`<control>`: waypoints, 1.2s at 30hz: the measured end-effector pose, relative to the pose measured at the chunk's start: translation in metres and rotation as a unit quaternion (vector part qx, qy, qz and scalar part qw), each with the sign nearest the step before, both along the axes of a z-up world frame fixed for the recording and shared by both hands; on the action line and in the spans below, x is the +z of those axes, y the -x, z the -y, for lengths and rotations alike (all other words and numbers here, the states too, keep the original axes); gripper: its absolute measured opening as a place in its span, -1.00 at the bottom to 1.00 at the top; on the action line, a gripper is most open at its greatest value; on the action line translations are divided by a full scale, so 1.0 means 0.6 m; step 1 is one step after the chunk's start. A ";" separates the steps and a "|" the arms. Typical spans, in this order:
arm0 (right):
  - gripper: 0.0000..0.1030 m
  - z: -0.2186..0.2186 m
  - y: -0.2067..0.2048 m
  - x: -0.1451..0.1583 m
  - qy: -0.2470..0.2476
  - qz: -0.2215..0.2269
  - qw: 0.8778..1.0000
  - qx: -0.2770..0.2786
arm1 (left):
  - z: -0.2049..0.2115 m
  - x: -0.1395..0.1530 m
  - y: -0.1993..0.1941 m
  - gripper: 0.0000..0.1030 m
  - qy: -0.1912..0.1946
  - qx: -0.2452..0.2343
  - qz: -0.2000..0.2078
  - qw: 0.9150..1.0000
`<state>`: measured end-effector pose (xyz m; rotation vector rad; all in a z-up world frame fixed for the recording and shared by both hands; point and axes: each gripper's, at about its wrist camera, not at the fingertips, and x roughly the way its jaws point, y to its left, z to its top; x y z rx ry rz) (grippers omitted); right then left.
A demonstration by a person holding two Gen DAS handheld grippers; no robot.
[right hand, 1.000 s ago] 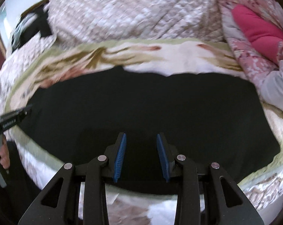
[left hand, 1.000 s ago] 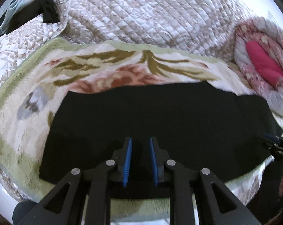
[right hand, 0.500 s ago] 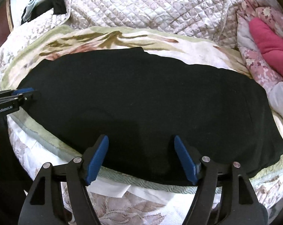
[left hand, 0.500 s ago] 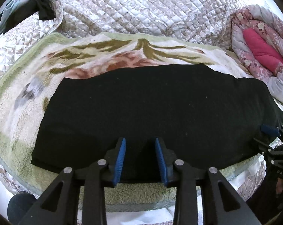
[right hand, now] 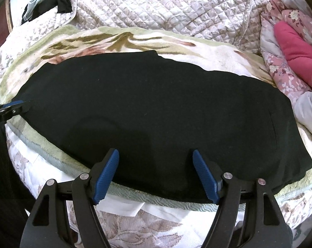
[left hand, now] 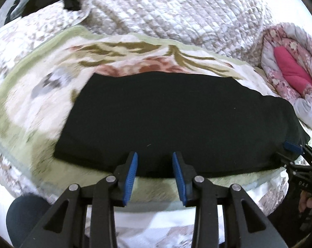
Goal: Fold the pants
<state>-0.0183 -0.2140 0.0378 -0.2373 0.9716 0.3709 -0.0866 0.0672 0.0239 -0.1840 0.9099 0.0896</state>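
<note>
Over the near edge of the bed I see my left hand-held gripper (left hand: pixel 154 166) parted a little, its blue pads (left hand: pixel 131 173) empty at the front hem of the black pants (left hand: pixel 176 119). My right hand-held gripper (right hand: pixel 156 173) is spread wide and grips nothing — the same hem lies between its fingers. The pants lie flat, folded lengthwise, along the bed's front edge on a floral fleece blanket (right hand: pixel 197 47). Beyond it sits a quilted coverlet (right hand: pixel 166 6), and at the right edge a pink floral comforter (right hand: pixel 290 47) — bunched up.
</note>
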 end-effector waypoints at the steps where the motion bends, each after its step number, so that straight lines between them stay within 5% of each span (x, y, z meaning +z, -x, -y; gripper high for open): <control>1: 0.43 0.001 0.000 0.000 0.000 0.000 1.000 0.000 | -0.007 0.000 0.004 -0.27 0.004 0.007 -0.001 1.000; 7: 0.43 0.004 0.000 0.002 -0.005 -0.002 1.000 -0.002 | -0.065 -0.008 0.033 -0.27 0.059 0.064 -0.007 0.996; 13: 0.43 0.005 -0.001 0.002 -0.005 -0.003 1.000 -0.001 | -0.105 -0.028 0.046 -0.24 0.148 0.101 0.004 0.984; 18: 0.43 0.006 -0.001 0.003 -0.004 -0.003 1.000 -0.001 | -0.121 -0.035 0.037 -0.24 0.174 0.112 0.028 0.978; 27: 0.43 0.006 -0.003 0.003 -0.007 -0.003 1.000 -0.003 | -0.138 -0.034 0.009 -0.27 0.177 0.119 0.051 0.976; 31: 0.43 0.007 -0.002 0.005 -0.015 -0.006 1.000 -0.007 | -0.129 -0.022 -0.014 -0.80 0.146 0.107 0.042 0.983; 36: 0.43 0.024 -0.006 0.016 -0.050 -0.012 0.998 -0.027 | -0.101 0.029 -0.041 -0.86 0.126 0.057 0.067 0.988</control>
